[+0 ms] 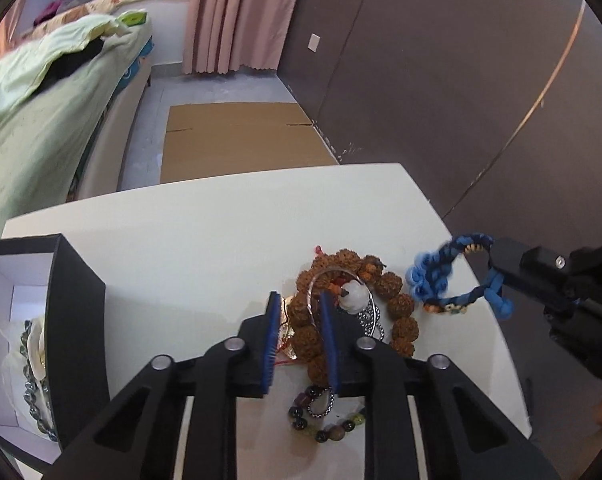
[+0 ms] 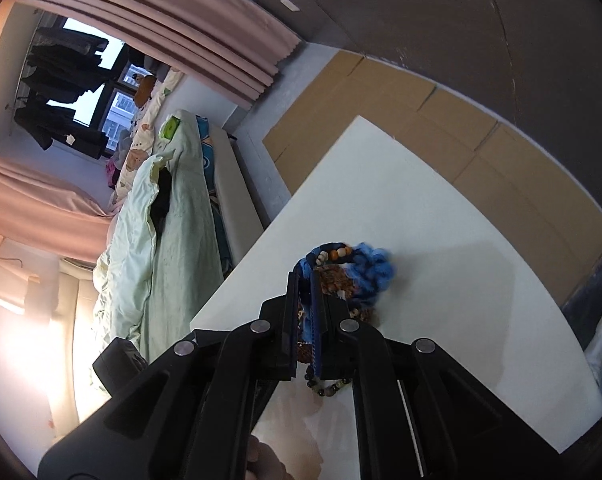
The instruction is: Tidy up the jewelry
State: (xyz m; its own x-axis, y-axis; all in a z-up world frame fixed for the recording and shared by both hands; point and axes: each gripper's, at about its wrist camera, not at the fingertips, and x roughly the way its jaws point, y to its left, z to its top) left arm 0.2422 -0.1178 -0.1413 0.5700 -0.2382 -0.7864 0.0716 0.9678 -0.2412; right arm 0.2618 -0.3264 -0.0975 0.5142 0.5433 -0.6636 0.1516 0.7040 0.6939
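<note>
- Black box: left of your left gripper, open, ready to receive sorted pieces; a dark bead strand already lies inside.
- Left gripper: jaws narrowed around the brown seed-bead bracelet in the pile on the white table; pad contact cannot be told.
- Right gripper: clamped shut on the blue yarn bracelet, lifted clear of the pile.

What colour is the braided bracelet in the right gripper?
Blue, light and dark, with small beads; braided bracelet shows best in the left wrist view.
</note>
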